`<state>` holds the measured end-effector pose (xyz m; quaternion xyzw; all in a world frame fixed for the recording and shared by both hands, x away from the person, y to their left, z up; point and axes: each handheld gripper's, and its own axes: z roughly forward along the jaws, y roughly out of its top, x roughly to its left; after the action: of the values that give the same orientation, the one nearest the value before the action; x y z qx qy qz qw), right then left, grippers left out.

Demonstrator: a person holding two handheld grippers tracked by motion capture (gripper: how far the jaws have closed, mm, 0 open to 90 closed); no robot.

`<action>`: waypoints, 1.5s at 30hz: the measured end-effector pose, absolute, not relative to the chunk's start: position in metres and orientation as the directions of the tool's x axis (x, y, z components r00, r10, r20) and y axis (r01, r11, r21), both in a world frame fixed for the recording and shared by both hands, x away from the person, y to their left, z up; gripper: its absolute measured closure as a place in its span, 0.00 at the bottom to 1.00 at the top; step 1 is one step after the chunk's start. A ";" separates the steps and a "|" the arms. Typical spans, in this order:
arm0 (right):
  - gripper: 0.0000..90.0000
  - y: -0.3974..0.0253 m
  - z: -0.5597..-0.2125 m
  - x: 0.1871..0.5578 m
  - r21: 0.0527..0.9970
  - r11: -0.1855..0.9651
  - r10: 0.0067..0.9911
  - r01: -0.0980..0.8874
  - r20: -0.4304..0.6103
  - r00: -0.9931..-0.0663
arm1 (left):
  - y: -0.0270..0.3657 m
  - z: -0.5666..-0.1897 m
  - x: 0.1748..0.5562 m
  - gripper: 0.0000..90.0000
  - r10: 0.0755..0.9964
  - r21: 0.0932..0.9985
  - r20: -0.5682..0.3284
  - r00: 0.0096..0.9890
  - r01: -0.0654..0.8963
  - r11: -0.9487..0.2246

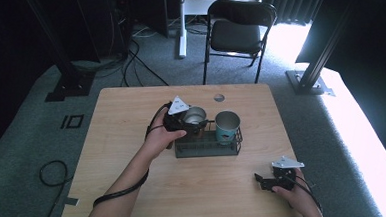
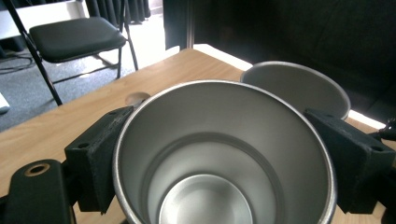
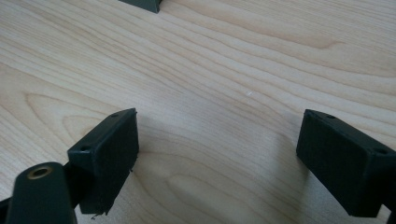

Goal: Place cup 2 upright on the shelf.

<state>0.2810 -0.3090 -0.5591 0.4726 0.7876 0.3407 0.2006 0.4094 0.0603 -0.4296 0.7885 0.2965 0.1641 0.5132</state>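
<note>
Steel cup (image 2: pixel 219 154) sits clamped between the left gripper (image 1: pixel 189 119) jaws, hovering over the black rack (image 1: pixel 209 148) beside the teal cup (image 1: pixel 227 126), likely for slotting in; right gripper (image 1: pixel 265 181) idles wide on the desk (image 1: pixel 131 111).

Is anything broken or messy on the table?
Nothing stands out. The silver cup sits upright between the left gripper's jaws at the black rack, and the teal cup stands upright in the rack beside it. No spill shows on the table. The right gripper is open over bare wood.
</note>
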 end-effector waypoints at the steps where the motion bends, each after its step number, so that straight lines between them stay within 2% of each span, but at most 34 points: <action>1: 0.14 -0.309 -0.559 0.281 0.726 0.321 0.881 0.608 0.006 -0.472 | 0.060 -0.432 0.409 0.16 0.637 0.904 -0.045 0.770 0.303 -0.302; 17: 0.14 -0.309 -0.559 0.281 0.726 0.320 0.882 0.609 0.007 -0.472 | 0.056 -0.463 0.412 0.16 0.634 0.888 -0.061 0.771 0.333 -0.318; 34: 0.14 -0.309 -0.559 0.281 0.726 0.321 0.881 0.608 0.006 -0.472 | 0.054 -0.477 0.408 0.15 0.621 0.876 -0.043 0.783 0.328 -0.353; 38: 0.14 -0.309 -0.559 0.281 0.726 0.321 0.881 0.608 0.006 -0.472 | 0.056 -0.476 0.409 0.09 0.621 0.879 -0.034 0.783 0.318 -0.354; 40: 0.14 -0.309 -0.559 0.281 0.726 0.320 0.881 0.608 0.007 -0.472 | 0.058 -0.473 0.409 0.03 0.615 0.883 -0.044 0.787 0.319 -0.345; 45: 0.14 -0.309 -0.559 0.281 0.726 0.321 0.881 0.608 0.006 -0.473 | 0.060 -0.466 0.407 0.03 0.617 0.892 -0.045 0.785 0.309 -0.329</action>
<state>0.2810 -0.3090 -0.5591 0.4727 0.7876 0.3407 0.2005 0.4068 0.0597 -0.4662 0.8005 0.2895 0.1534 0.5019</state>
